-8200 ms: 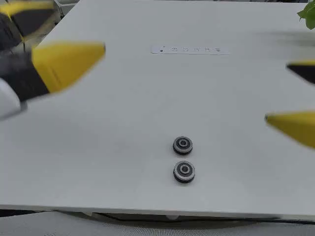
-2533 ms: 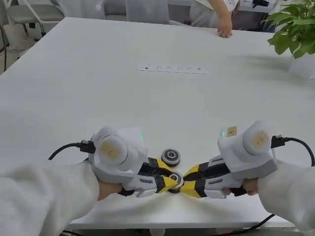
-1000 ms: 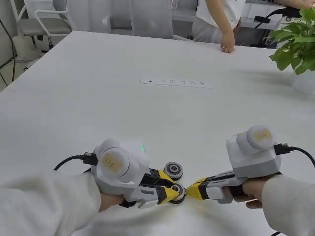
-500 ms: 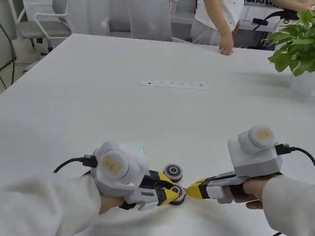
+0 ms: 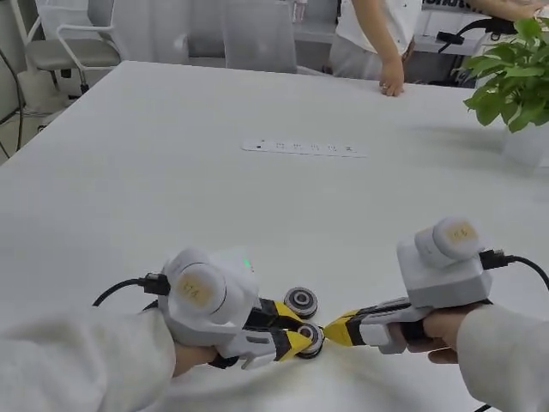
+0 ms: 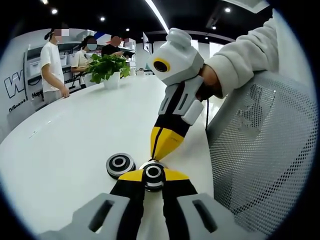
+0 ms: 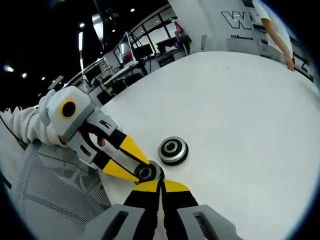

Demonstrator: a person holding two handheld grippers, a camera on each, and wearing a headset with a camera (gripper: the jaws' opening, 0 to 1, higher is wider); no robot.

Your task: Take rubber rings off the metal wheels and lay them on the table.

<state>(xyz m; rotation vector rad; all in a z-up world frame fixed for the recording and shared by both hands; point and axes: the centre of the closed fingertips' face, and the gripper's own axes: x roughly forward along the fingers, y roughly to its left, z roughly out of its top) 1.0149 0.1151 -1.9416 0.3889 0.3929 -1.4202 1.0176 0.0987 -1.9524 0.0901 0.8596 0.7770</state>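
Two small metal wheels with black rubber rings lie near the white table's (image 5: 257,206) front edge. My left gripper (image 5: 300,329) is shut on the nearer wheel (image 5: 311,337), which sits between its yellow tips (image 6: 153,173). The second wheel (image 5: 300,302) lies free just behind it (image 6: 120,164) (image 7: 173,150). My right gripper (image 5: 333,330) comes in from the right, rolled on its side and shut, its tips (image 7: 160,185) touching the held wheel's rim (image 7: 148,172). Whether they pinch the rubber ring I cannot tell.
A flat white socket strip (image 5: 303,148) lies mid-table. A potted plant (image 5: 515,69) stands at the far right. A person's hand (image 5: 393,86) rests on the far edge. A mesh chair back (image 6: 260,165) is close behind the front edge.
Both grippers came down from the sides to the nearer wheel and the left shut on it. The right one rolled onto its side and shut at the rim. Over the last second almost nothing moved.
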